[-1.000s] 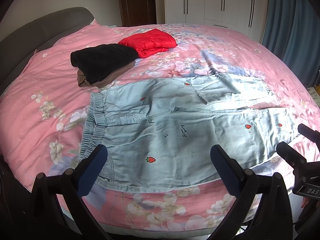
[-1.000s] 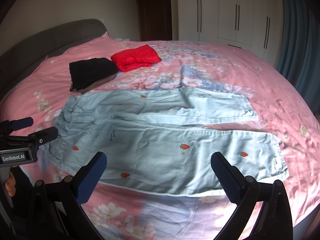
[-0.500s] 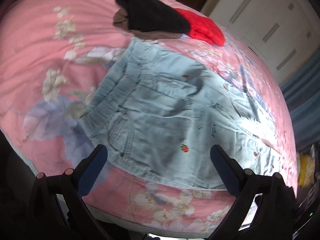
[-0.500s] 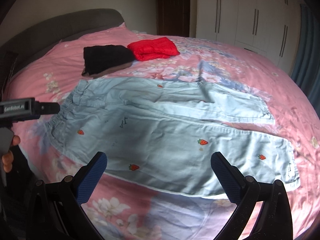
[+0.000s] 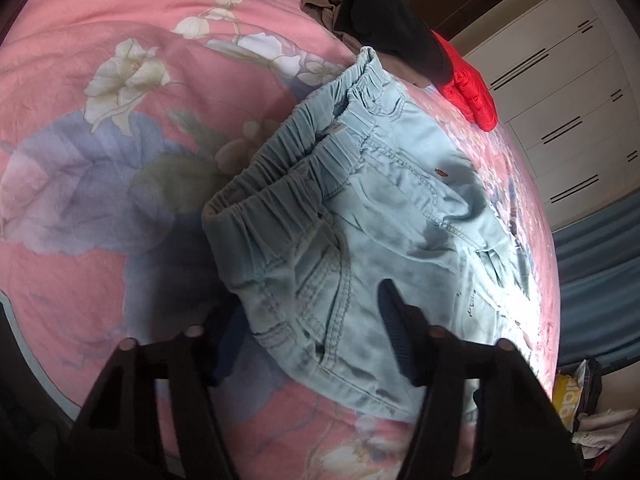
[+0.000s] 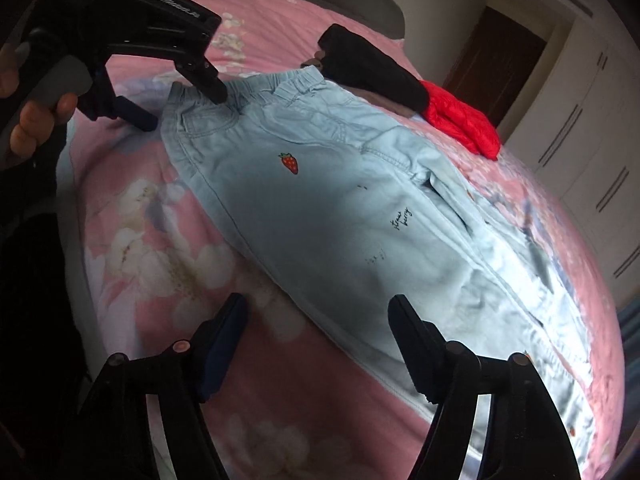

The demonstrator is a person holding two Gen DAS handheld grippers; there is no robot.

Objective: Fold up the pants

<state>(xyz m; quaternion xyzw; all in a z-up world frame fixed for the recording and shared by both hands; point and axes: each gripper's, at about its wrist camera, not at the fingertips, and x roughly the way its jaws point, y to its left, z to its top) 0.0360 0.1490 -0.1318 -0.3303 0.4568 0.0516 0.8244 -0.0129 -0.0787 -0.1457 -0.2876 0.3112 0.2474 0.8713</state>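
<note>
Here, pale blue denim pants with strawberry prints (image 6: 320, 208) spread flat on pink floral bedspread (image 6: 168, 248), long axis running away from elastic waistband (image 5: 288, 168): left gripper (image 5: 312, 332) half-closing astride waistband's near corner, right gripper (image 6: 316, 336) narrowing astride near side seam further legward, neither yet pinching cloth.

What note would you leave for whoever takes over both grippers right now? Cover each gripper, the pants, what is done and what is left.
Left gripper: open, jaws just been closing, astride the near waist corner of the pants; not clamped.
Right gripper: open, jaws just been closing, astride the pants' near side edge; no grip.
Pants: spread flat on the pink bedspread, waistband beside the black garment and red garment.
Done: approach only; nothing folded.
Left: probably pinch both points, then fold.
</note>
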